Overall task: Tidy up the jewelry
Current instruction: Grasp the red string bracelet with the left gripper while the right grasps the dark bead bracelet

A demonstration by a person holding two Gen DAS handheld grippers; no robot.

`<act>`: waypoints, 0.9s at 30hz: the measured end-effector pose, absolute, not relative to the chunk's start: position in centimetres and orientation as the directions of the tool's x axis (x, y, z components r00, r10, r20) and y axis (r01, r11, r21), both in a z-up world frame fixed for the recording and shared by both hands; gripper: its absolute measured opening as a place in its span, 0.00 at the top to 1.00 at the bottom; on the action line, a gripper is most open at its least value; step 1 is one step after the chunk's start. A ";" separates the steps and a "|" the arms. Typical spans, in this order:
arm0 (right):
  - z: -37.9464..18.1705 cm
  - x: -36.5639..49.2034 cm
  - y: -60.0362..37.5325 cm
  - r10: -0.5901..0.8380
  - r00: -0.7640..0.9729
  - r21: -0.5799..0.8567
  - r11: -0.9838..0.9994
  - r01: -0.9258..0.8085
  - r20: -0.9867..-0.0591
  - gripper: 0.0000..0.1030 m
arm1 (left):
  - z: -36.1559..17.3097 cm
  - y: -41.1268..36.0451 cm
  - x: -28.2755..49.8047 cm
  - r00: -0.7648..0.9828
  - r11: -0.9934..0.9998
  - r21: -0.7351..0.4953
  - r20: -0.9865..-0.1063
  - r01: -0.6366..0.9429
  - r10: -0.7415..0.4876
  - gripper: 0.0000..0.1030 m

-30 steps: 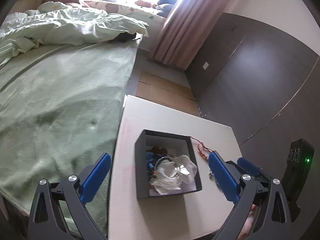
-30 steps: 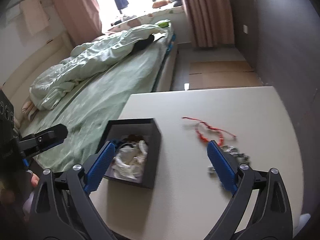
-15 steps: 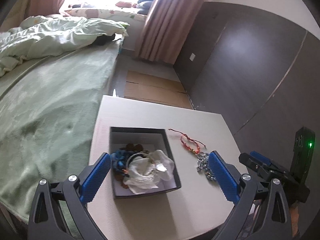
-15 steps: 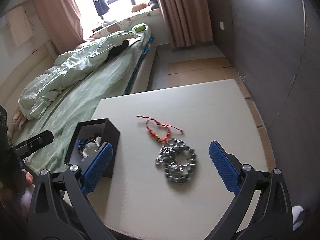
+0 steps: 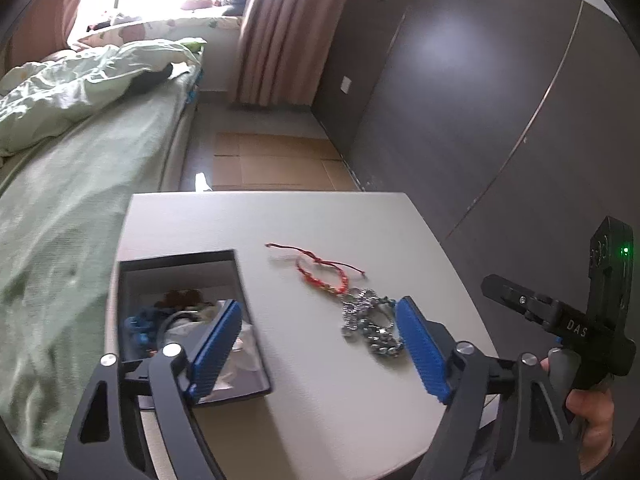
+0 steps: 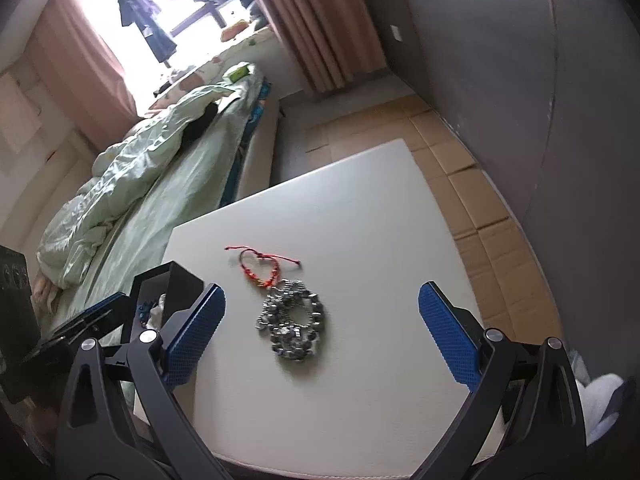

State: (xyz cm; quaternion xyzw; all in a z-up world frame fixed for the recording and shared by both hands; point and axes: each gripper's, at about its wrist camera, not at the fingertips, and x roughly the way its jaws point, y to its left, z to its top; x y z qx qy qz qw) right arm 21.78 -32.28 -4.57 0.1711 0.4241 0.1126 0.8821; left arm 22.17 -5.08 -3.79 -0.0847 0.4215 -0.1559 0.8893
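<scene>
Here the left gripper (image 5: 320,344) hangs above the white table (image 5: 304,216) with its jaws spread wide and nothing between them. Its blue pads (image 5: 420,350) touch nothing: the left-hand pad sits over the black box (image 5: 176,262), the right-hand one just beside the silver beaded bracelet (image 5: 368,326) in that view. The box is open-topped and stands at the table's left edge, next to the bed (image 5: 68,184); inside it lies a tangle of pieces, some blue beads and something pale, too blurred to name.

The right gripper (image 6: 320,332) is likewise wide open and empty, held above the near part of the table (image 6: 360,208). In its view the silver beaded bracelet (image 6: 292,326) lies between the two pads, nearer the left one, flat on the tabletop and untouched. Just beyond it the red cord bracelet (image 6: 260,266) lies in a heart-like loop, its loose ends trailing to either side; whether its near edge meets the silver piece or only lies close to it, I cannot tell. Both bracelets sit outside the black box (image 6: 180,280), to its right.

The right gripper's handle and the hand (image 5: 592,412) holding it show at the lower right of the left view.
</scene>
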 end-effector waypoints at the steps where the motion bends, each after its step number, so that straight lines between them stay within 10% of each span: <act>1: -4.7 21.9 -32.5 0.344 0.612 0.401 0.915 -0.047 -0.712 0.06 | -4.0 -5.4 22.4 0.588 0.936 -0.284 -0.728 0.209 -0.352 0.33; 9: -6.2 22.8 -33.5 0.357 0.576 0.427 0.904 -0.016 -0.735 0.10 | -5.8 -8.4 26.4 0.480 0.938 -0.305 -0.806 0.163 -0.346 0.52; 17: -8.4 24.4 -32.7 0.383 0.491 0.425 0.905 -0.027 -0.783 0.52 | -8.0 -10.6 29.8 0.426 0.965 -0.224 -0.866 0.135 -0.260 0.64; 27: -9.9 25.8 -28.7 0.337 0.453 0.304 0.941 -0.148 -0.825 0.62 | -10.2 -10.3 31.8 0.401 0.967 -0.232 -0.880 0.106 -0.256 0.69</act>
